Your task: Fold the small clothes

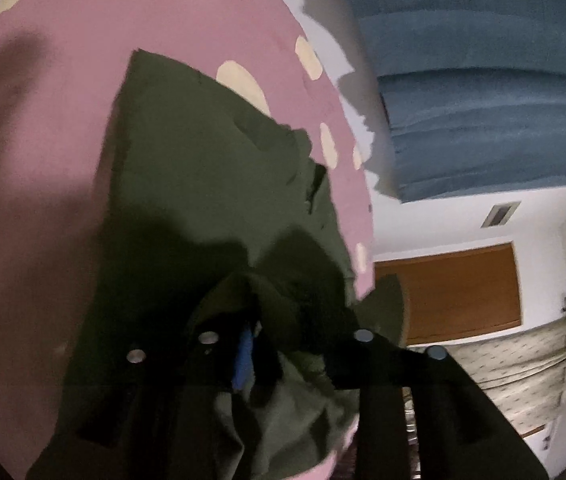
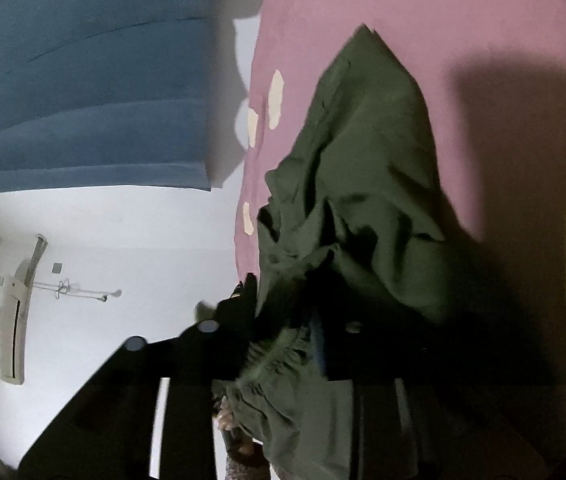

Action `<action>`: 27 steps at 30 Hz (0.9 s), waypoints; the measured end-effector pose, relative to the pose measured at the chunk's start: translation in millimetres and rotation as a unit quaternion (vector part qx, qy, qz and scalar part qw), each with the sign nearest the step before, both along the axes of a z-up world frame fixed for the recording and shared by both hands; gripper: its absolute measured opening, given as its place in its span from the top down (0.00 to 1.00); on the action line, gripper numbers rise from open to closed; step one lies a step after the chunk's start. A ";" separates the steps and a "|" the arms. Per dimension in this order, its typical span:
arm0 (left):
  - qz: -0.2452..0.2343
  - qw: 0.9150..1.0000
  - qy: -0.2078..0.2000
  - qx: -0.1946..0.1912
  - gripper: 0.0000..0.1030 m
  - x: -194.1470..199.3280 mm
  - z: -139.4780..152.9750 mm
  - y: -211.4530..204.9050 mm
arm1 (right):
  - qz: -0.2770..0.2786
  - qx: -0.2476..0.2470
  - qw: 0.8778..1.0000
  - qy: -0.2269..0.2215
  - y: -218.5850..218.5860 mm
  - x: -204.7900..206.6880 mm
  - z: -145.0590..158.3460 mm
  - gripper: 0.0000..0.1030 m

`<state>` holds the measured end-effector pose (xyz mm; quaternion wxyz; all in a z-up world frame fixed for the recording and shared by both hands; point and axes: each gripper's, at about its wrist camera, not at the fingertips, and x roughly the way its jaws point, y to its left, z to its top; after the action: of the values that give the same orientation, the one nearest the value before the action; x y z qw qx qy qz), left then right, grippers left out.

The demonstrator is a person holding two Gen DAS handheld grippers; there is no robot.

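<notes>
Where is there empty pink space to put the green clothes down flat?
Bare pink sheet lies open beside the dark green garment, on the side away from the cream dots along the sheet's edge. In the right wrist view, pink is also bare beyond the garment's far corner. It is crowded near both tongs, where the cloth bunches up.

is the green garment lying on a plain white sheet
No, the green garment lies on a pink sheet with cream dots.

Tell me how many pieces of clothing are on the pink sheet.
1: a dark green garment lies across the pink sheet, its near end bunched by both claws. Folds may hide more.
</notes>
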<state>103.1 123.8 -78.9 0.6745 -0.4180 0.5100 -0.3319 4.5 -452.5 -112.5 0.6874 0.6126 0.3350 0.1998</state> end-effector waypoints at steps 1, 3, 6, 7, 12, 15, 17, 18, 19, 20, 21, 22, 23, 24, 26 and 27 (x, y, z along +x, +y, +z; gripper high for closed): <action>0.005 1.000 0.003 -0.010 0.63 -0.6 2.0 5.4 | -0.010 -0.013 1.000 -0.004 -6.3 -2.9 4.0 0.66; 0.022 0.999 0.009 -0.034 0.55 -3.7 6.7 17.6 | -0.018 -0.017 1.000 -0.012 -13.1 -4.7 7.2 0.56; 0.062 0.998 -0.020 -0.017 0.38 -11.0 26.8 41.2 | -0.029 -0.053 0.998 -0.013 -22.1 -11.2 12.0 0.47; 0.071 0.997 -0.034 -0.010 0.36 -13.4 34.6 46.4 | -0.026 -0.060 0.998 -0.013 -22.4 -11.8 13.1 0.47; 0.079 0.973 -0.146 0.158 0.24 -28.6 73.2 40.8 | 0.002 -0.159 0.986 -0.042 -18.0 -14.3 39.2 0.39; 0.027 0.940 -0.213 0.265 0.23 -34.0 80.5 9.2 | 0.031 -0.244 0.967 -0.062 -9.1 -8.0 60.6 0.35; -0.006 0.910 -0.255 0.325 0.22 -37.3 82.9 -9.7 | 0.059 -0.303 0.948 -0.074 0.9 -0.8 74.0 0.33; -0.021 0.891 -0.281 0.356 0.21 -39.6 83.4 -19.3 | 0.074 -0.329 0.938 -0.079 4.9 2.3 78.4 0.32; -0.034 0.871 -0.305 0.383 0.20 -42.3 83.1 -27.6 | 0.089 -0.351 0.928 -0.085 11.3 8.3 82.2 0.30; -0.046 0.852 -0.327 0.407 0.19 -44.3 81.4 -37.3 | 0.108 -0.375 0.916 -0.092 18.5 14.6 85.4 0.30; -0.061 0.827 -0.353 0.434 0.19 -46.3 79.4 -47.0 | 0.120 -0.387 0.909 -0.096 22.0 17.2 87.3 0.30; -0.072 0.810 -0.368 0.451 0.19 -45.9 78.0 -55.3 | 0.129 -0.396 0.904 -0.101 25.3 21.1 88.3 0.30; -0.078 0.804 -0.373 0.457 0.19 -43.5 77.3 -60.2 | 0.139 -0.401 0.899 -0.107 28.3 25.8 89.2 0.29; -0.093 0.801 -0.375 0.457 0.19 -40.5 75.0 -66.6 | 0.146 -0.403 0.897 -0.111 29.6 28.8 89.9 0.29; -0.121 0.805 -0.371 0.448 0.19 -29.7 70.5 -77.6 | 0.161 -0.405 0.892 -0.118 33.3 37.6 89.7 0.29; -0.138 0.806 -0.367 0.443 0.19 -23.8 68.0 -82.9 | 0.168 -0.406 0.890 -0.122 34.8 41.9 89.2 0.29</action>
<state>79.2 40.9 -10.9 0.8701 0.1539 0.3686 -0.2886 46.5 -417.6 -23.3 0.8679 0.1859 0.3979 0.2321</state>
